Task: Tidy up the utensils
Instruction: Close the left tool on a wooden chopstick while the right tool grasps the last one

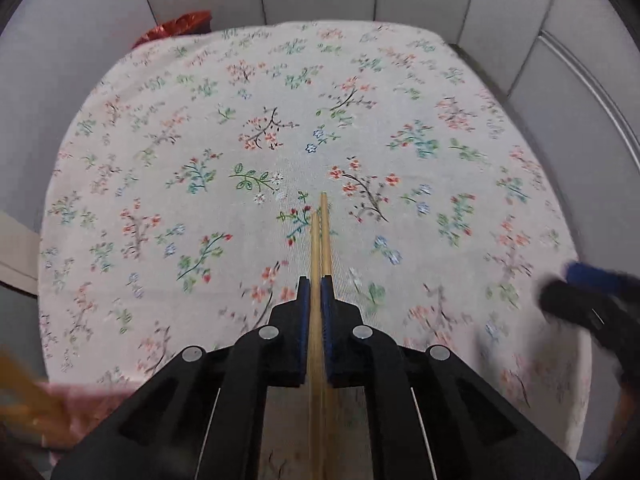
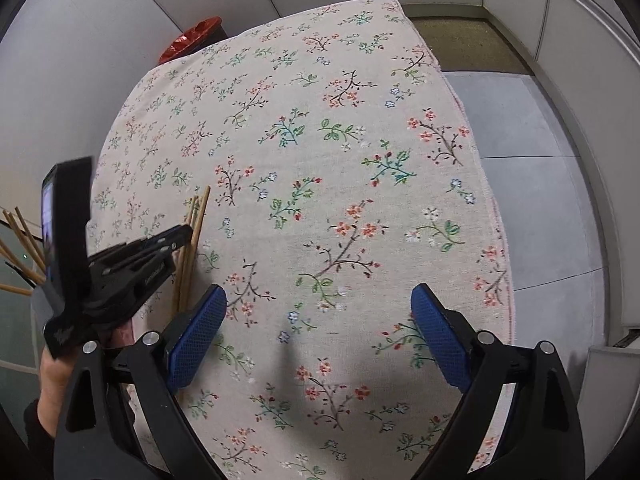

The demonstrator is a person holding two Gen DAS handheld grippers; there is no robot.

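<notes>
Wooden chopsticks [image 1: 320,256] sit clamped in left gripper [image 1: 315,280] jaws; right gripper [image 2: 320,300] gapes empty.

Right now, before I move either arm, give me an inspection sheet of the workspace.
Surface: table under a floral tablecloth; the middle is bare.
Job's things: pair of wooden chopsticks clamped and pointing forward over the cloth; more chopsticks stand bunched off the table's left edge, their holder hidden.
Clutter: nothing seen on the cloth.
Grippers: left gripper shut on the pair; right gripper wide open, holding nothing, above the cloth.
Cables: nothing seen.
Surroundings: grey panel walls, grey floor to the right, a red bag behind the far left corner.
</notes>
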